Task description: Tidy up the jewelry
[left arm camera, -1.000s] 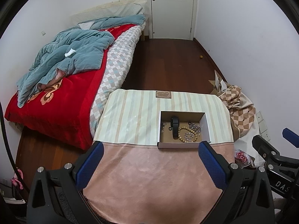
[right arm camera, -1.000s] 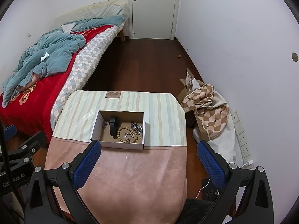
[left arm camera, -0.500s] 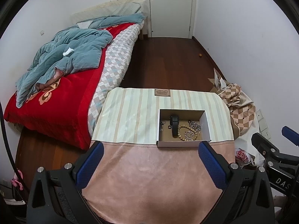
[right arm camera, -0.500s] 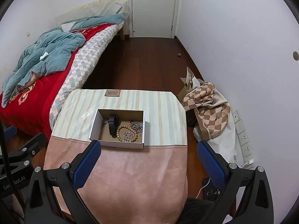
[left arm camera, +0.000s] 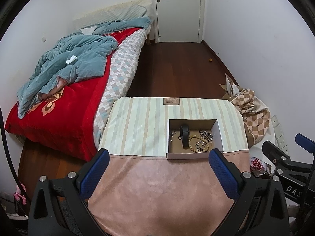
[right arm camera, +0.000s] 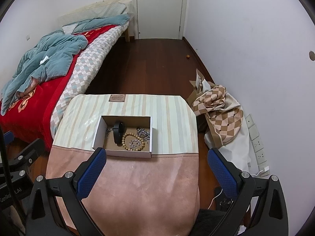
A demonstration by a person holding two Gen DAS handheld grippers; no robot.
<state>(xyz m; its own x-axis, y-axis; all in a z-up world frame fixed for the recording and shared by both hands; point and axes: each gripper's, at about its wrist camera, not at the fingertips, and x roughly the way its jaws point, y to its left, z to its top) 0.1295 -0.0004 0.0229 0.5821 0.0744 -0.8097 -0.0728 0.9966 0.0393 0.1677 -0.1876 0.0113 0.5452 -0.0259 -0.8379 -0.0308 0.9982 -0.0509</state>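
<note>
An open white cardboard box (left arm camera: 218,132) (right arm camera: 98,133) stands on a cloth-covered table. Inside lie a black band (left arm camera: 184,135) (right arm camera: 118,132), a wooden bead bracelet (left arm camera: 194,144) (right arm camera: 130,142), a silver chain (left arm camera: 206,133) (right arm camera: 144,132) and small rings and earrings (left arm camera: 173,134). My left gripper (left arm camera: 159,170) is open and empty, held above the pink part of the cloth in front of the box. My right gripper (right arm camera: 157,169) is open and empty too, in front of the box and slightly to its right.
The table cloth is striped (left arm camera: 141,122) at the far half and pink (left arm camera: 161,192) at the near half. A bed (left arm camera: 59,90) with a red cover and teal quilt stands left. A checked cloth pile (right arm camera: 222,116) lies right by the wall. A door (right arm camera: 160,9) is at the back.
Both grippers have drifted slightly, so the table and box sit a little differently in each view. Both stay open and empty. Nothing in the box has moved.
</note>
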